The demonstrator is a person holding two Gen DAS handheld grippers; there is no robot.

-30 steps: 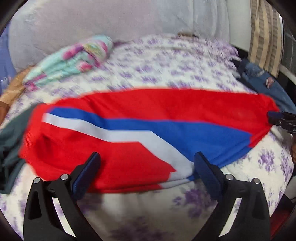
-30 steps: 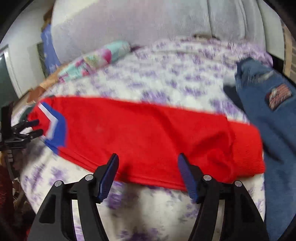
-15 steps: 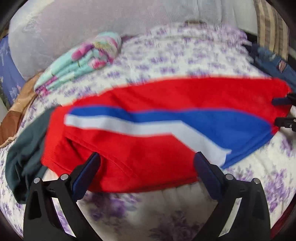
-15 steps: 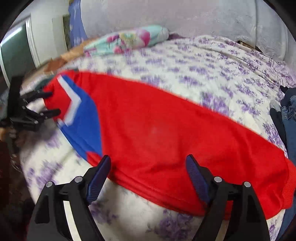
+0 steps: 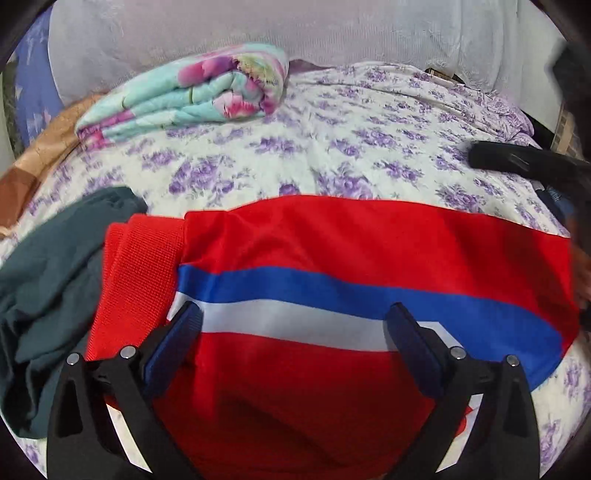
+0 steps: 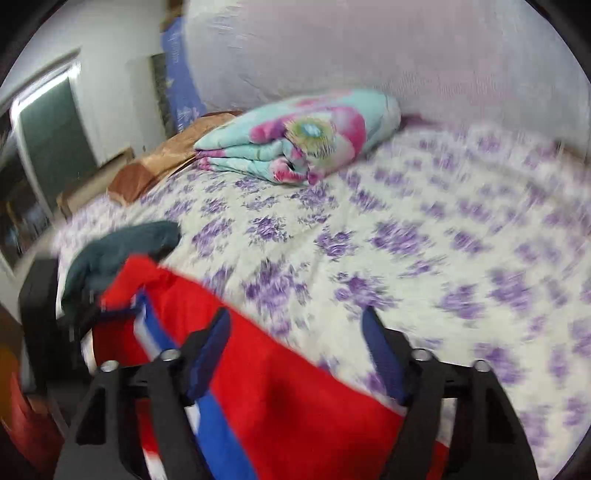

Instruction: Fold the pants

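Red pants [image 5: 332, 236] with a blue and a white stripe lie across the flowered bed sheet [image 5: 332, 155], their ribbed red band at the left end. My left gripper [image 5: 295, 332] stands open just above them, nothing pinched. The right gripper's black body [image 5: 517, 162] shows at the right edge of that view. In the blurred right wrist view my right gripper [image 6: 297, 350] hovers over the pants [image 6: 280, 406]. Its jaws are closing, with red cloth under the left finger [image 6: 210, 354]; the pads do not press on it. The left gripper [image 6: 37, 295] is a dark blur at far left.
A folded turquoise and pink floral blanket [image 5: 192, 92] lies at the back of the bed. A dark green garment [image 5: 51, 280] is heaped just left of the pants. A brown cloth [image 5: 40, 155] lies at the far left. A grey padded backing [image 5: 295, 29] rises behind the bed.
The right gripper has swung left across the bed toward the left gripper, and the blue jeans have left its view. The left gripper has moved in over the pants, which look shorter.
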